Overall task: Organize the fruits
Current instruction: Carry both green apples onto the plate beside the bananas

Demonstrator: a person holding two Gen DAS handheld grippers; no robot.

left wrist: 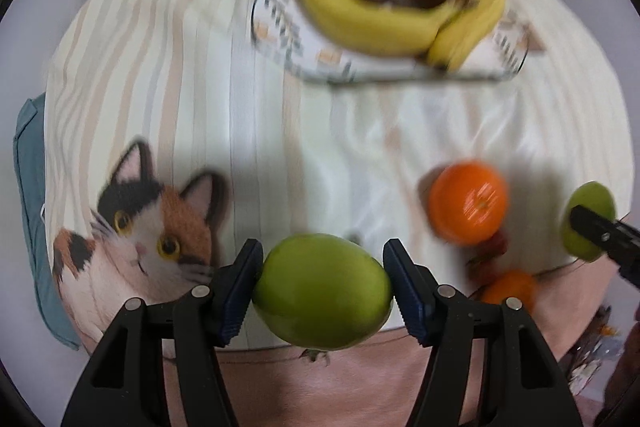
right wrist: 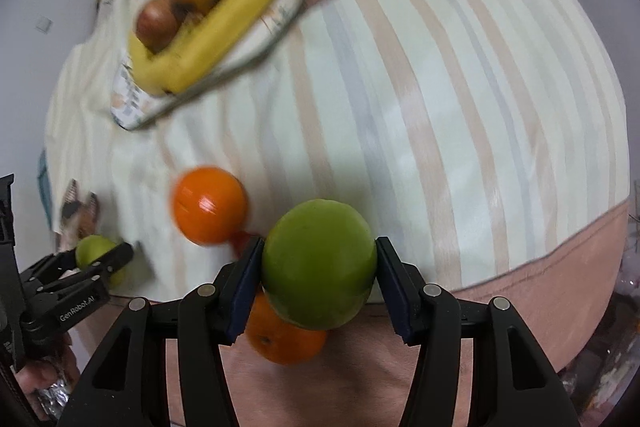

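Left gripper [left wrist: 322, 289] grasping smooth green apple [left wrist: 322, 291] | right gripper [right wrist: 318, 265] grasping second green apple [right wrist: 319, 263]

Both views are evenly and fairly brightly lit by soft, diffuse indoor light, with no harsh glare. In the left wrist view a broad soft shadow [left wrist: 256, 159] lies on the striped bedspread [left wrist: 180, 67] near centre, and another sits at about 3 o'clock beside the orange [left wrist: 468, 203], whose skin carries a streaked highlight. Motion blur smears the bananas [left wrist: 360, 23] and the plate [left wrist: 280, 27] toward 12 o'clock. In the right wrist view the plate rim [right wrist: 288, 7] at 11 o'clock is likewise smeared. Fisheye distortion bows the stripes outward, and a black vignette rings each frame's corners. The nearest green fruit [right wrist: 320, 263] stays comparatively sharp.
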